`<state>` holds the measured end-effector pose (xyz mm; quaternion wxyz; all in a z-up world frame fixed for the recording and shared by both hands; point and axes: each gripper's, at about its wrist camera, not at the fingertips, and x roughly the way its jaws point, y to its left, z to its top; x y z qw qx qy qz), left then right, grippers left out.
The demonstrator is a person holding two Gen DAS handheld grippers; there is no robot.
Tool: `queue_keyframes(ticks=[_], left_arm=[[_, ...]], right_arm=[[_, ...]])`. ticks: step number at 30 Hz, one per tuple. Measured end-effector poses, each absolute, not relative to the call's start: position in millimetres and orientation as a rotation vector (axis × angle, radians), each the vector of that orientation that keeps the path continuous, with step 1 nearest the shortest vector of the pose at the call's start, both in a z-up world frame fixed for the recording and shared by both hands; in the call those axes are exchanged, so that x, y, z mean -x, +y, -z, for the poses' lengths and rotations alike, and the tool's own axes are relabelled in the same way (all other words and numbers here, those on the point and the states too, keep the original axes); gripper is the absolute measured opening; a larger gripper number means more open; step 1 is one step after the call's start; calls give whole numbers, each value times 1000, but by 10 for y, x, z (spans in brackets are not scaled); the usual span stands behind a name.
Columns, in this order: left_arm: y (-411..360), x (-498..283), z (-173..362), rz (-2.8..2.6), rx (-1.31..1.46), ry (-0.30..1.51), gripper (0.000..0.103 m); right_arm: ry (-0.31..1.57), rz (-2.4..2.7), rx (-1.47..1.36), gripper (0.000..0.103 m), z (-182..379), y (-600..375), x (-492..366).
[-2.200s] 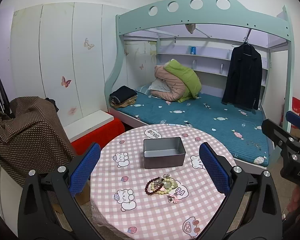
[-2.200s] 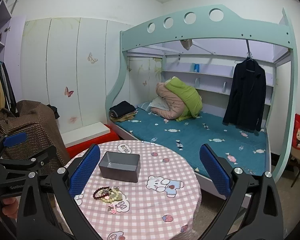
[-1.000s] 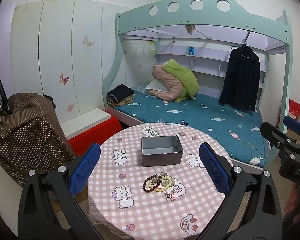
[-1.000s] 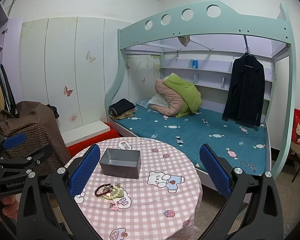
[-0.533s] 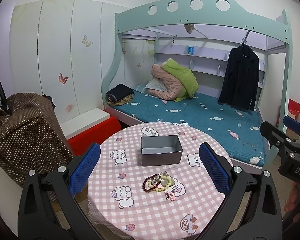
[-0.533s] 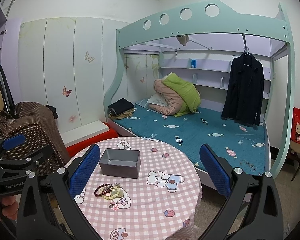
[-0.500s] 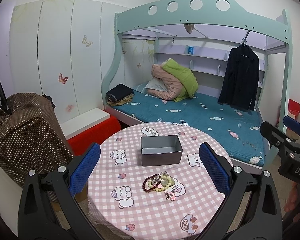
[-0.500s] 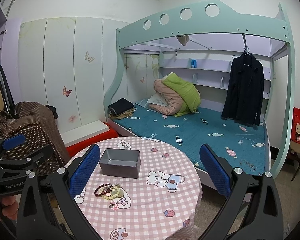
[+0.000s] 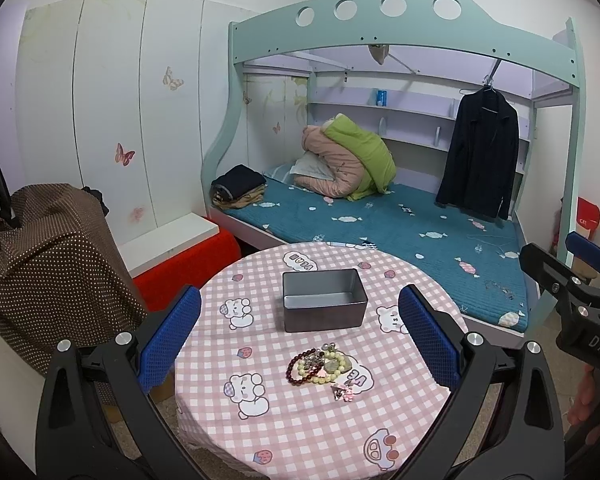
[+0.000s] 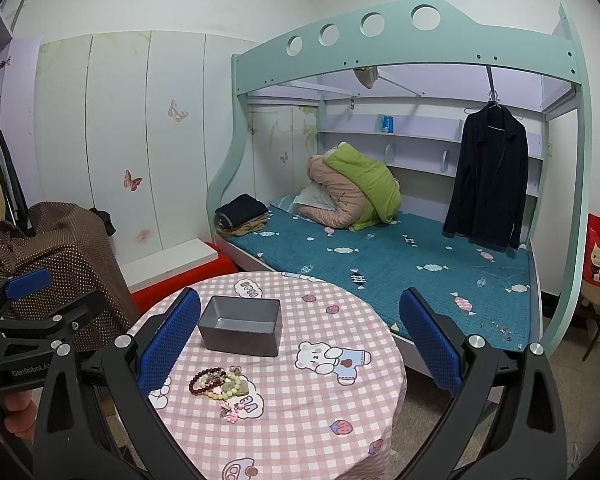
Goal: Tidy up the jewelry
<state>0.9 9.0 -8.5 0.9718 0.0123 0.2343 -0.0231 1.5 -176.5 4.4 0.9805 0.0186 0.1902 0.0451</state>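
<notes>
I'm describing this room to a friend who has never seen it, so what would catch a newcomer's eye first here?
Probably the round table with its pink checked cloth, up close between the open left gripper and right gripper. On it sit a grey metal box and, nearer the camera, a small heap of bead bracelets. Behind stands a pale green bunk bed with a dark jacket hanging from its right side.
</notes>
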Motion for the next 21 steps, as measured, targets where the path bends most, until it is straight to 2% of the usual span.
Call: queue_keyframes(ticks=[12,21], left_arm=[[255,-239,205,48,-4,544,98],[415,-586,483,67,24,688,98]], right_arm=[[467,-97,-30,96,122,-1664,-233],[575,-116,-12,95,359,-1525,-478]])
